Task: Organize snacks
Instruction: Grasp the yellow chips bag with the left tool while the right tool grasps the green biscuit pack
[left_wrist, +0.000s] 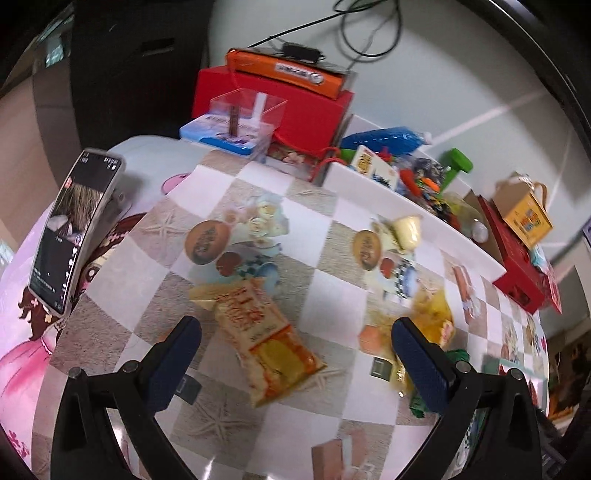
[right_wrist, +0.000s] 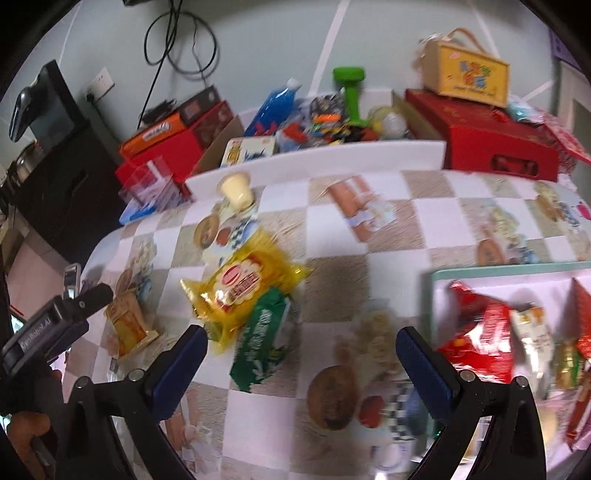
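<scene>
An orange-and-yellow snack packet (left_wrist: 264, 338) lies on the checkered tablecloth between the fingers of my open left gripper (left_wrist: 295, 354), slightly beyond the tips. It also shows in the right wrist view (right_wrist: 127, 325). A yellow snack bag (right_wrist: 240, 288) and a green packet (right_wrist: 264, 338) lie in front of my open right gripper (right_wrist: 301, 363), nearer its left finger. The yellow bag also shows by the left gripper's right finger (left_wrist: 434, 317). A pale-rimmed tray (right_wrist: 517, 271) at right holds a red bag (right_wrist: 476, 332) and other snacks. A cream pudding cup (right_wrist: 236, 190) stands farther back.
A long white box (right_wrist: 321, 160) full of toys runs along the back. Red boxes (right_wrist: 498, 144) and a yellow carry box (right_wrist: 467, 77) stand at back right, a clear plastic box (left_wrist: 245, 114) at back left. A phone (left_wrist: 75, 229) stands at the table's left.
</scene>
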